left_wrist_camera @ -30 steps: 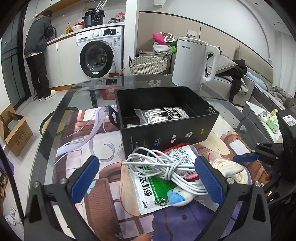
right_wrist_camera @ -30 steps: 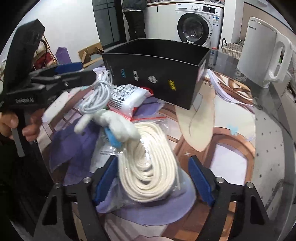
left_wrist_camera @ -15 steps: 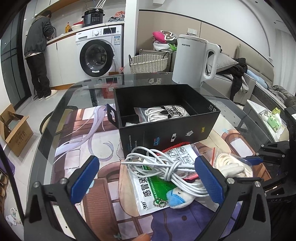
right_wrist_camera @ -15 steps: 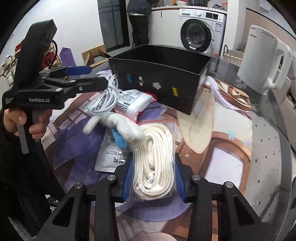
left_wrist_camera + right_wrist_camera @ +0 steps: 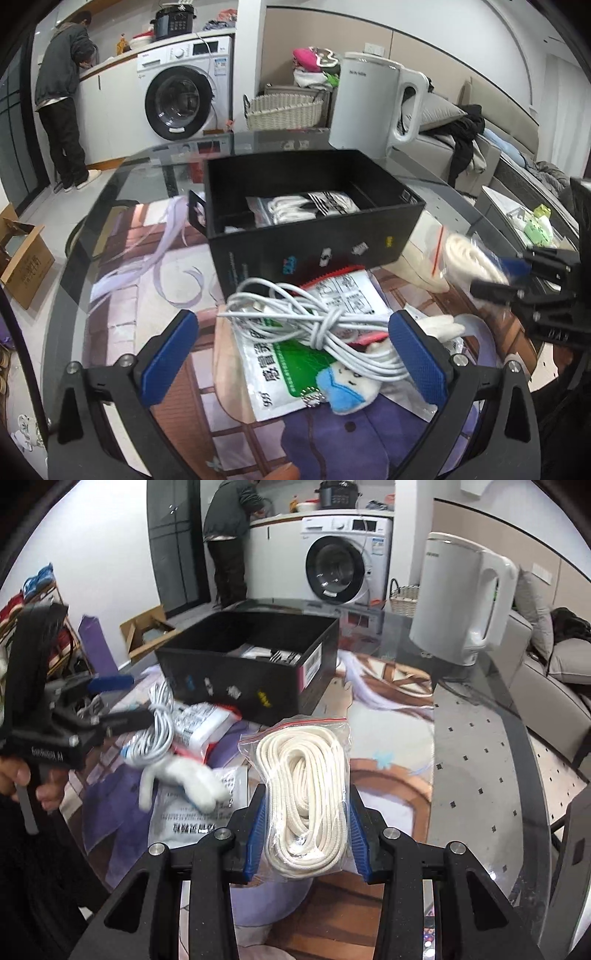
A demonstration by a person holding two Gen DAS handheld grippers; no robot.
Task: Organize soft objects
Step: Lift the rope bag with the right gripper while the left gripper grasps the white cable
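Note:
My right gripper (image 5: 306,818) is shut on a clear bag of coiled white rope (image 5: 306,786) and holds it above the table; it also shows in the left wrist view (image 5: 467,258). My left gripper (image 5: 295,350) is open above a tangled white cable (image 5: 314,314), a green and white medicine packet (image 5: 291,365) and a small white plush toy (image 5: 351,387). The open black box (image 5: 314,236) stands beyond them with a bagged white item (image 5: 306,206) inside. The box (image 5: 251,672), cable (image 5: 155,731) and plush (image 5: 184,779) also show in the right wrist view.
A white electric kettle (image 5: 373,107) stands behind the box on the glass table (image 5: 110,258). A flat paper packet (image 5: 192,812) lies under the plush. A washing machine (image 5: 184,96), a wicker basket (image 5: 284,110) and a person (image 5: 62,92) are in the background.
My right gripper closed on the bag of white rope and lifted it off the table toward the box. My left gripper stayed open over the cable.

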